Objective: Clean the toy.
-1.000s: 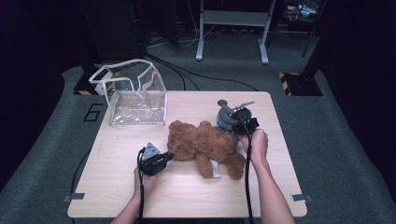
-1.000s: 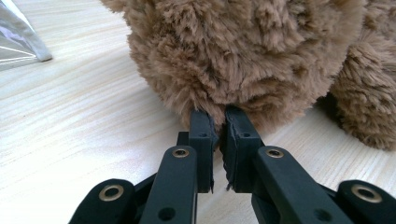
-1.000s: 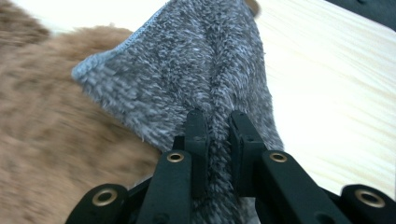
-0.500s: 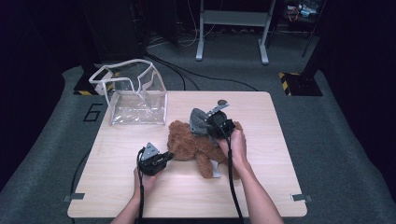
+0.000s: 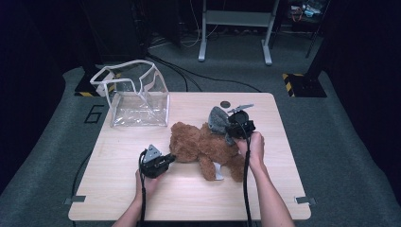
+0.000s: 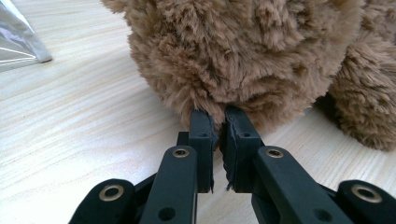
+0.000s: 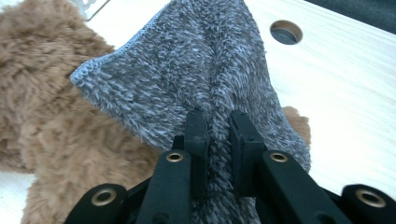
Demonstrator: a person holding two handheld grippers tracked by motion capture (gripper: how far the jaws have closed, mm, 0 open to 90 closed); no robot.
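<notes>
Cloth (image 7: pixel 205 88) pinched between fingers (image 7: pixel 195 135), over teddy (image 7: pixel 56 135)

teddy bear (image 5: pixel 204 146): shaggy brown plush | cloth (image 7: pixel 205 84): grey nubby terry | table (image 5: pixel 283 142): pale matt wood | bag (image 5: pixel 137 97): clear glossy plastic

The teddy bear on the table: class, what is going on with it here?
A person works at the table with two grippers. The left gripper is shut on the fur of the brown teddy bear, which lies on its side. The right gripper holds a grey cloth over the bear. A clear bag stands open nearby.
</notes>
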